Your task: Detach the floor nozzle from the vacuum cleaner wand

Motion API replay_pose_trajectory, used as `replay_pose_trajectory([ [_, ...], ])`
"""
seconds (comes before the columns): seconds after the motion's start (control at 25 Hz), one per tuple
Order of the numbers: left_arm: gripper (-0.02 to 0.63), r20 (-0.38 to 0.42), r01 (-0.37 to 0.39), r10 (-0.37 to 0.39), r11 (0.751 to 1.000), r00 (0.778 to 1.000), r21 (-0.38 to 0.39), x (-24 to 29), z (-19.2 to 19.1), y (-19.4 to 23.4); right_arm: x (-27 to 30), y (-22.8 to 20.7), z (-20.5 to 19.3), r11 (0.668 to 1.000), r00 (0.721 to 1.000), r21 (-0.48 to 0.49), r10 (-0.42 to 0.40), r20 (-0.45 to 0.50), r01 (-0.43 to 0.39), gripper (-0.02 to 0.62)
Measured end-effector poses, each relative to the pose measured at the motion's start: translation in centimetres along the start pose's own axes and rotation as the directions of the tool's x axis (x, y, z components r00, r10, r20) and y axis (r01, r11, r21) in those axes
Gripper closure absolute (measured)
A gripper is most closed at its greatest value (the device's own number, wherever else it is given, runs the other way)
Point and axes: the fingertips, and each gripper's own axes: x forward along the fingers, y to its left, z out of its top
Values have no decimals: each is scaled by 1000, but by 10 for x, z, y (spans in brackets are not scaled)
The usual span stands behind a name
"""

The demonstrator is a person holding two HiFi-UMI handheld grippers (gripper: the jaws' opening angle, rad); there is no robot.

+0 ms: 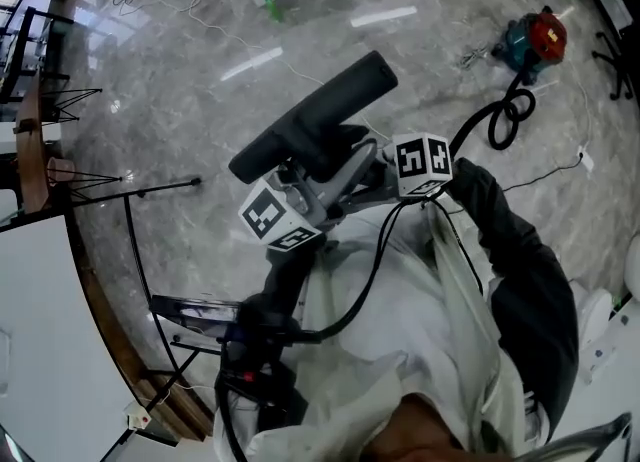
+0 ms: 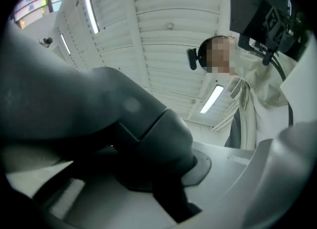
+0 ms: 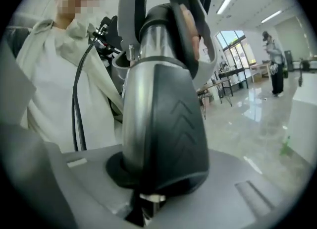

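I hold the vacuum's wand and floor nozzle up in the air. The black floor nozzle [image 1: 318, 122] slants above both grippers. My left gripper [image 1: 330, 186] is shut on the nozzle's dark neck [image 2: 143, 139], which fills the left gripper view. My right gripper [image 1: 376, 166] is shut on the wand's black ribbed collar [image 3: 185, 124], beside the silver wand tube [image 3: 136, 119]. In the right gripper view the tube runs up into the left gripper's pale fingers [image 3: 132, 15]. Nozzle and wand look joined.
A red and teal vacuum canister [image 1: 537, 38] with a looped black hose [image 1: 508, 110] lies on the marble floor at the upper right. Black stands [image 1: 140, 195] and a white table [image 1: 40, 330] are at the left. A person [image 3: 275, 64] stands far off.
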Motion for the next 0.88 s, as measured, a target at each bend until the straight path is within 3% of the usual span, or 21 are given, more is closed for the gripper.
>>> replay_pose_trajectory([
  [0.04, 532, 5, -38, 38, 999, 999, -19, -3, -3, 7, 1, -1, -1, 1000, 1000, 24, 6, 4, -6, 509],
  [0.12, 532, 4, -140, 140, 989, 990, -40, -8, -8, 24, 4, -13, -2, 995, 996, 61, -82, 24, 81, 512],
  [0.2, 532, -5, -209, 209, 977, 978, -33, -12, -8, 33, 5, -28, 0, 967, 968, 73, -246, 41, 243, 520],
  [0.24, 532, -10, -229, 229, 973, 973, -21, -12, -6, 35, 4, -36, 3, 937, 938, 71, -344, 46, 341, 520],
  [0.32, 532, -19, -265, 265, 964, 964, 3, -12, -2, 36, -2, -51, 10, 835, 834, 64, -550, 50, 547, 522],
  [0.4, 532, -21, -306, 306, 952, 952, 17, -11, 1, 39, -14, -64, 12, 689, 689, 57, -724, 36, 722, 523],
  [0.48, 533, -17, -345, 345, 938, 938, 22, -11, 3, 44, -26, -75, 10, 556, 555, 43, -831, 15, 830, 525],
  [0.52, 534, -13, -360, 360, 933, 933, 24, -12, 3, 46, -29, -79, 9, 518, 518, 34, -856, 12, 855, 525],
  [0.56, 534, -11, -369, 370, 929, 929, 27, -13, 3, 47, -29, -80, 8, 508, 508, 26, -861, 12, 861, 525],
  [0.6, 534, -10, -371, 372, 928, 928, 29, -14, 3, 47, -28, -80, 8, 524, 524, 19, -852, 14, 851, 525],
  [0.64, 534, -12, -365, 365, 931, 931, 32, -14, 2, 46, -25, -78, 8, 559, 559, 16, -829, 17, 829, 523],
  [0.8, 534, -40, -260, 261, 965, 964, 44, -4, -1, 29, -12, -57, 9, 768, 767, 9, -640, 44, 640, 514],
  [0.88, 533, -35, -96, 97, 994, 995, 46, 0, -1, 6, -6, -36, 8, 879, 879, -13, -476, 41, 477, 512],
])
